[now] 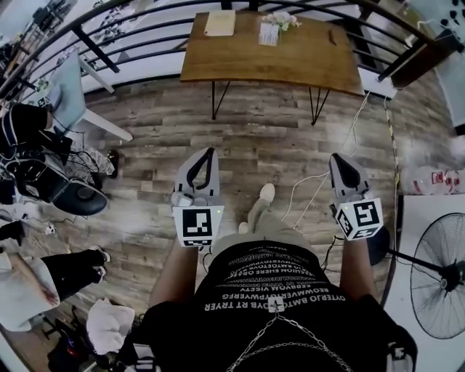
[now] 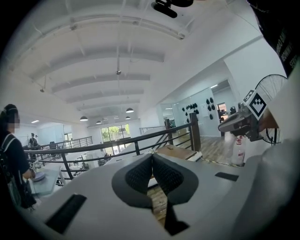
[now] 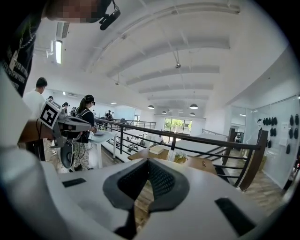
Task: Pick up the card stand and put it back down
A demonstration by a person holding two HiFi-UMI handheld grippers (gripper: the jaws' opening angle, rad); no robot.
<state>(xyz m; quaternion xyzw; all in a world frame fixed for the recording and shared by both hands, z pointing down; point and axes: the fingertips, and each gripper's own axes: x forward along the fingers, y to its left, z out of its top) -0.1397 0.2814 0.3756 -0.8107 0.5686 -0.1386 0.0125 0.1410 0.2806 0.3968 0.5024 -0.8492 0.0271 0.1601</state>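
Note:
The card stand (image 1: 269,33) is a small clear upright holder standing on the wooden table (image 1: 290,62), far ahead of me, beside a little bunch of flowers (image 1: 282,19). In the right gripper view the card stand (image 3: 171,155) shows just above my jaws, well out of reach. My left gripper (image 1: 211,151) and right gripper (image 1: 336,156) are held at waist height over the plank floor, pointing toward the table. The jaws of both are pressed together with nothing between them, as the left gripper (image 2: 152,157) and right gripper (image 3: 148,161) show in their own views.
A tan book (image 1: 220,23) lies on the table's far left. A black railing (image 1: 109,54) runs behind the table. A standing fan (image 1: 439,280) is at my right, and an office chair (image 1: 65,192) and seated people are at my left. White cables (image 1: 309,190) trail across the floor.

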